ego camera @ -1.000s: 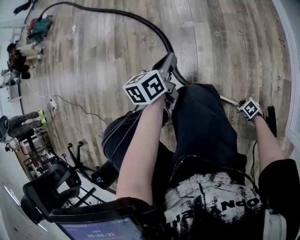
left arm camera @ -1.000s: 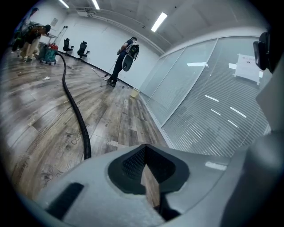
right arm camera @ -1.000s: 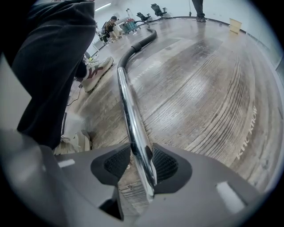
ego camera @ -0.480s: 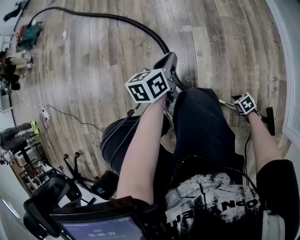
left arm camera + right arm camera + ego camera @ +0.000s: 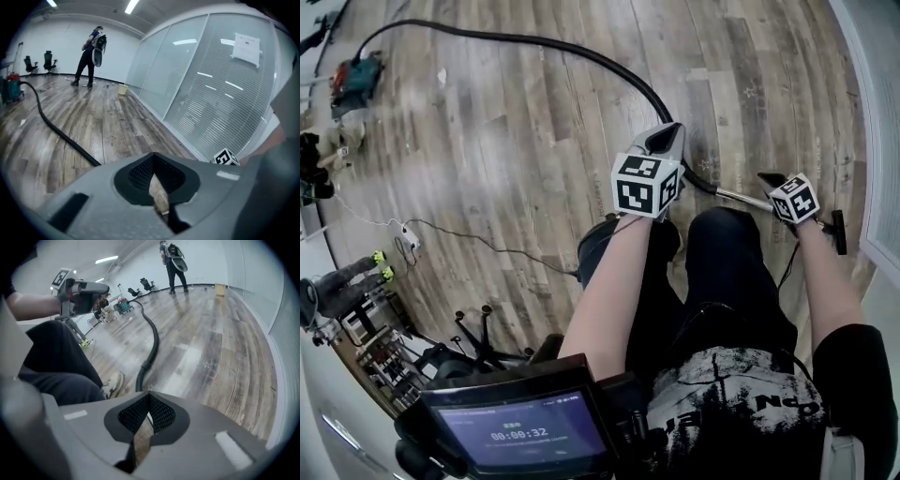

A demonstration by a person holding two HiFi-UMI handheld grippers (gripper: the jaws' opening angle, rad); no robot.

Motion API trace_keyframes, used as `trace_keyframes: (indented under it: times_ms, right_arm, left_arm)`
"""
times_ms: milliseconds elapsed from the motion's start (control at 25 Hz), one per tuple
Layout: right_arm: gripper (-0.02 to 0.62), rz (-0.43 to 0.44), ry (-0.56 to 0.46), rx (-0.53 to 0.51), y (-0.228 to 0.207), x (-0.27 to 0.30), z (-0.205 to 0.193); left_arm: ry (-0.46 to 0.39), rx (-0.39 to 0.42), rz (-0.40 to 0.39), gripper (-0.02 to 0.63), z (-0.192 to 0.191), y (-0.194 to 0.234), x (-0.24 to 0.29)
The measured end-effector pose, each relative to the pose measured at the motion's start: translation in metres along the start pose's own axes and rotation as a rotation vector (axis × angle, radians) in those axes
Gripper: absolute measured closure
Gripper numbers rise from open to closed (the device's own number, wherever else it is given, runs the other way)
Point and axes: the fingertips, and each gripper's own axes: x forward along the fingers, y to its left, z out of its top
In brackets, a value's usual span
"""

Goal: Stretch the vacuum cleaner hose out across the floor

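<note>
A long black hose [image 5: 553,44] runs over the wood floor from the vacuum cleaner [image 5: 352,70] at the far left to a metal wand [image 5: 741,197] by the person's legs. My left gripper [image 5: 662,134] hovers over the hose's near bend, jaws shut, nothing seen between them. In the left gripper view the hose [image 5: 51,126] passes under the shut left gripper [image 5: 153,161]. My right gripper [image 5: 769,178] sits at the wand's far end. In the right gripper view the right gripper [image 5: 149,398] is shut and empty, and the hose cuff [image 5: 142,370] lies just beyond it.
A glass wall with blinds [image 5: 211,93] borders the right side. A person with a backpack [image 5: 91,51] stands far off. A thin cable with a power strip [image 5: 408,234] lies at the left, chair bases [image 5: 478,333] nearer. A black nozzle [image 5: 839,232] lies by the right hand.
My left gripper has moved right along the hose toward the wand. The person's legs have drawn in. The right hand has stayed close to the wand's end.
</note>
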Motion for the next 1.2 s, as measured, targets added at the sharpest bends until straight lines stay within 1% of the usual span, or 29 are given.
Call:
trace_keyframes:
  times_ms: [40,80,160,280,440,560,680,800,920,1040,1200]
  right_arm:
    - [0.589,0.014,-0.01,-0.001,0.016,-0.017,0.016]
    - [0.589,0.028,-0.017,-0.006,0.031,-0.036,0.032]
    - [0.589,0.054,-0.037,-0.019,0.06,-0.079,0.068]
    - [0.588,0.081,-0.114,-0.027,0.093,-0.156,0.134]
    - [0.589,0.095,-0.238,-0.045,0.129,-0.265,0.216]
    - [0.589,0.116,-0.35,-0.085,0.161,-0.333,0.281]
    - [0.589,0.152,-0.511,-0.082,0.187,-0.388,0.342]
    - [0.589,0.173,-0.655,-0.072,0.2,-0.433,0.408]
    - [0.589,0.186,-0.759,-0.113,0.215,-0.47,0.472]
    - [0.589,0.21,-0.858,-0.19,0.246,-0.504,0.513]
    - [0.588,0.218,-0.954,-0.325,0.284,-0.553,0.537]
  left_arm:
    - [0.005,0.015,-0.011,0.606,0.014,-0.006,-0.018]
    - [0.003,0.01,-0.016,0.606,0.029,-0.011,-0.038]
    - [-0.024,-0.027,-0.009,0.606,0.063,-0.017,-0.079]
    - [-0.09,-0.06,0.0,0.606,0.125,-0.03,-0.141]
    - [-0.191,-0.038,-0.029,0.606,0.213,-0.067,-0.222]
    - [-0.244,0.007,-0.06,0.606,0.267,-0.086,-0.278]
    - [-0.277,0.046,-0.092,0.606,0.299,-0.098,-0.317]
    - [-0.336,0.088,-0.128,0.606,0.343,-0.102,-0.344]
    - [-0.403,0.148,-0.168,0.606,0.393,-0.103,-0.364]
    - [-0.455,0.215,-0.212,0.606,0.426,-0.112,-0.386]
    - [-0.509,0.306,-0.235,0.606,0.458,-0.137,-0.412]
